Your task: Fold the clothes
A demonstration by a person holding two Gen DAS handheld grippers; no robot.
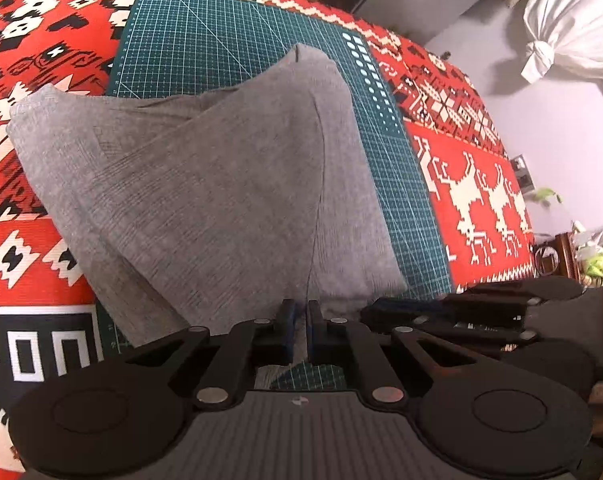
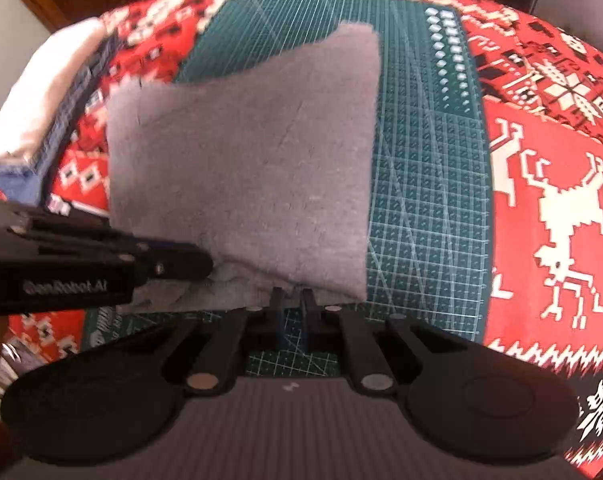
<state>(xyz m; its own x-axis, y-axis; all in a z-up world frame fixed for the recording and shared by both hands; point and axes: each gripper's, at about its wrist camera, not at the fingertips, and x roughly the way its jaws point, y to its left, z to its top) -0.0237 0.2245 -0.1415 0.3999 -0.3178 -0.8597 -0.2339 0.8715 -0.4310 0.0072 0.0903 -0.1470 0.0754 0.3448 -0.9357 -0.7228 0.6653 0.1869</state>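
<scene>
Grey garment point(image 1: 205, 184) lies dead ahead of both tools, on the green cutting mat point(image 1: 229, 36), its near hem at my fingertips, its long axis running away toward the mat's far edge. Left hand-held gripper point(image 1: 300, 318): jaws nearly together, pinching the near hem, which rises off the mat there. Right hand-held gripper point(image 2: 291, 304): jaws narrow at the same hem, close to the garment's right corner; I judge it is holding cloth, though blur leaves some doubt. Both sit just beside each other, equally near. Carrying the hem forward looks like the next fold. Mat rests on a red patterned cloth point(image 2: 549, 168) covering the worktop; folded laundry point(image 2: 41, 92) at its left edge, cluttered room behind.
</scene>
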